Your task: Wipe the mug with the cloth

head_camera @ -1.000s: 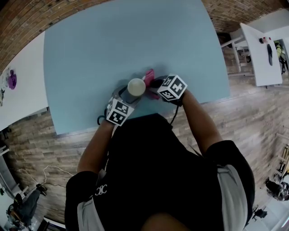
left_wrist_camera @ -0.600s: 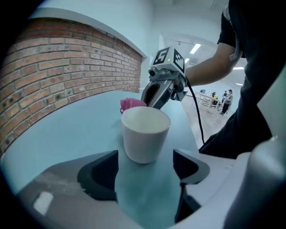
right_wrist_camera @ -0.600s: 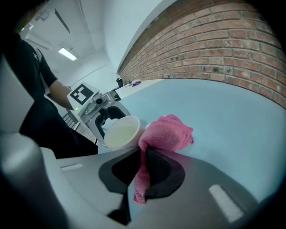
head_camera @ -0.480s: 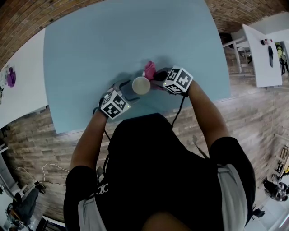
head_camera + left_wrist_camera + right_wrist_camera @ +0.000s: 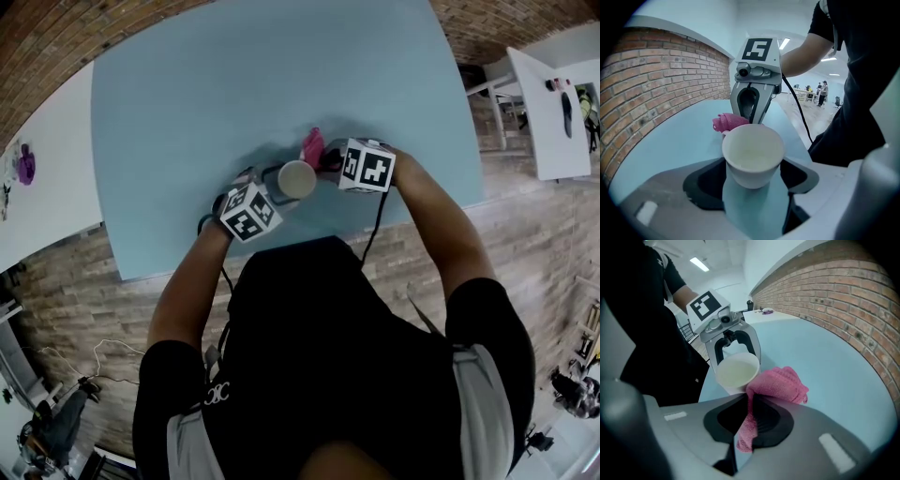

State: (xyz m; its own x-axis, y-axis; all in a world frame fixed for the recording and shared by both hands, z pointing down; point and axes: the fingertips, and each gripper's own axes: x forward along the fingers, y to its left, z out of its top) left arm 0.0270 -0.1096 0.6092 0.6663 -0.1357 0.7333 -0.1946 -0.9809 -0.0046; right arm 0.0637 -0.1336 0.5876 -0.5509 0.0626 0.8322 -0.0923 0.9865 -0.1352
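Beside a brick wall (image 5: 843, 291), a pale blue table (image 5: 234, 94) lies under the mug (image 5: 296, 178)

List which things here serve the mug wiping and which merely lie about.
In use: white mug, pink cloth, light blue table.
Lying about: purple object on the left white table; dark object on the right white table.
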